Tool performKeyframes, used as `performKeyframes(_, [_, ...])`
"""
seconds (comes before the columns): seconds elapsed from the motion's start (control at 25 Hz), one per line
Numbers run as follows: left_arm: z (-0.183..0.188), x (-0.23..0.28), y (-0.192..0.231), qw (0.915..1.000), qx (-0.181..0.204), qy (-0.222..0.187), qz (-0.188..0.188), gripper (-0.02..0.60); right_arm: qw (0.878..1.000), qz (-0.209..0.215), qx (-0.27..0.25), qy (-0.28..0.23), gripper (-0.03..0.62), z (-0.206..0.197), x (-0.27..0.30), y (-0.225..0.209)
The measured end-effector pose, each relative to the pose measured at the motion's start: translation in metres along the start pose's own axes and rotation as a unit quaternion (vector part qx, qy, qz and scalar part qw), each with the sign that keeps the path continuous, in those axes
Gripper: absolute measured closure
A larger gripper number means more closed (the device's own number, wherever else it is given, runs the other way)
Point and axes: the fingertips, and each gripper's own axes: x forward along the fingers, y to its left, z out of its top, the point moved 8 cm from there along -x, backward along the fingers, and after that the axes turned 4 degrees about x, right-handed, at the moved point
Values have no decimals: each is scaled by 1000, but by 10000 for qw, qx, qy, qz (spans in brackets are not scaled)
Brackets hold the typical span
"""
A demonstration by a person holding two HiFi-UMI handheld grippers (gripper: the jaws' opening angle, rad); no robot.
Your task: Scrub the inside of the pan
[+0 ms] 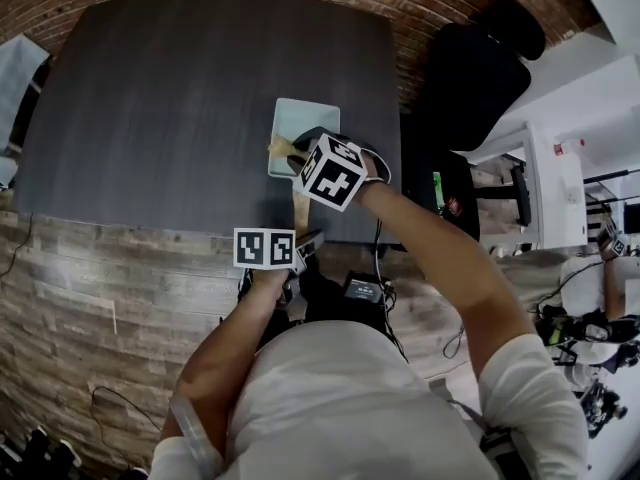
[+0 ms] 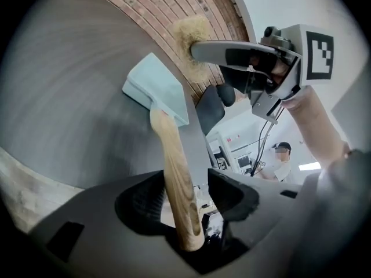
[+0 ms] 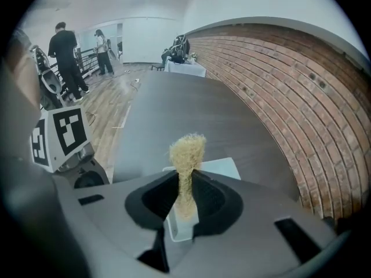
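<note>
A pale blue square pan (image 1: 303, 126) with a wooden handle (image 1: 300, 206) lies on the dark table (image 1: 180, 108), its handle sticking out over the near edge. In the left gripper view the handle (image 2: 177, 172) runs between the jaws of my left gripper (image 2: 185, 198), which stand open with a gap on the right side. My right gripper (image 3: 184, 196) is shut on a straw-coloured scrubber (image 3: 186, 155) and hovers over the pan's (image 3: 223, 168) near rim. The left gripper view shows that scrubber (image 2: 191, 39) above the pan (image 2: 159, 91).
A brick wall (image 3: 301, 109) runs along the table's far and right side. A black chair (image 1: 480, 68) stands right of the table, with white desks beyond. Two people (image 3: 69, 57) stand far off on the wooden floor.
</note>
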Motion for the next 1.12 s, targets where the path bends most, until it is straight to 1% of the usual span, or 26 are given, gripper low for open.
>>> performKeyframes(0.2, [-2, -8, 0, 9997, 236, -45, -95, 328, 9993, -132, 314, -133, 517, -14, -14, -3])
performKeyframes(0.44, [-4, -28, -1, 9978, 505, -369, -236, 327, 9972, -230, 652, -272, 516, -29, -23, -2])
performKeyframes(0.64, [-5, -51, 5, 9963, 513, -672, -175, 328, 9949, -305, 883, -376, 516, -37, -30, 1])
performKeyframes(0.8, [-2, -75, 9, 9938, 482, -998, -32, 328, 9935, -318, 976, -482, 516, -41, -35, 5])
performKeyframes(0.96, [4, -102, -2, 9867, 535, -1538, 5, 334, 9924, -323, 998, -641, 516, -45, -50, 6])
performKeyframes(1.04, [6, -116, -12, 9804, 629, -1865, -6, 367, 9909, -325, 1027, -804, 516, -48, -60, 7])
performKeyframes(1.12, [7, -129, -25, 9720, 694, -2245, -75, 427, 9891, -326, 1046, -979, 516, -51, -70, 8])
